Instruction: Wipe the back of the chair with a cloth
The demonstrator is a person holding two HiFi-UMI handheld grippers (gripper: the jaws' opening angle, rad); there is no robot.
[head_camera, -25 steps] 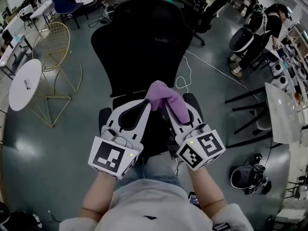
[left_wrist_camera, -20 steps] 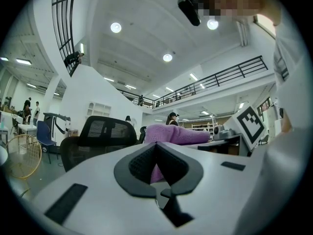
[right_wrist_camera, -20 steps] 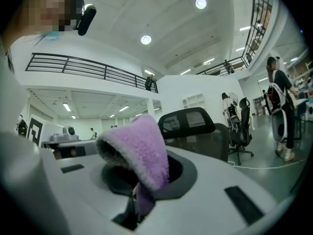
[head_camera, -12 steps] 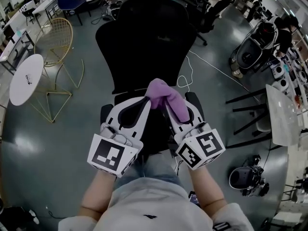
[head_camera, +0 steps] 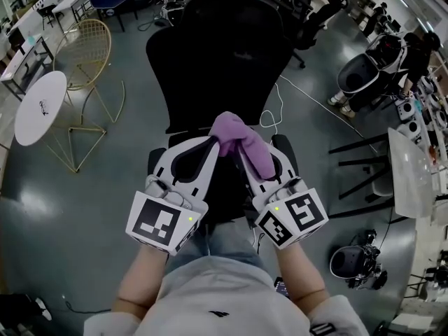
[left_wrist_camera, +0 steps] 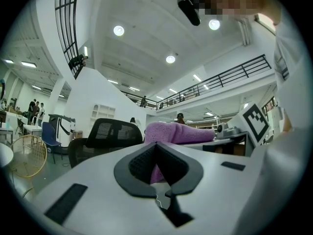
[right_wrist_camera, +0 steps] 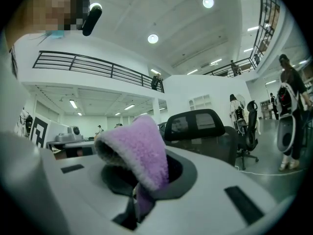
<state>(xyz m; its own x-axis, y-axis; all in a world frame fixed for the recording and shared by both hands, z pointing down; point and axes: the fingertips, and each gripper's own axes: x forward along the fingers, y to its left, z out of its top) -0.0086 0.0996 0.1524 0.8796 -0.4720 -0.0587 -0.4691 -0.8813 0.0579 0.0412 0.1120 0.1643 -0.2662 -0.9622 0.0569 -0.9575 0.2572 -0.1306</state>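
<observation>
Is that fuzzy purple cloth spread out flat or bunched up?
Bunched up. The fuzzy purple cloth is pinched between the jaws of the right claw, and its free end humps over in a thick fold.

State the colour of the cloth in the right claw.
The cloth is lilac; right gripper view shows it best.
</observation>
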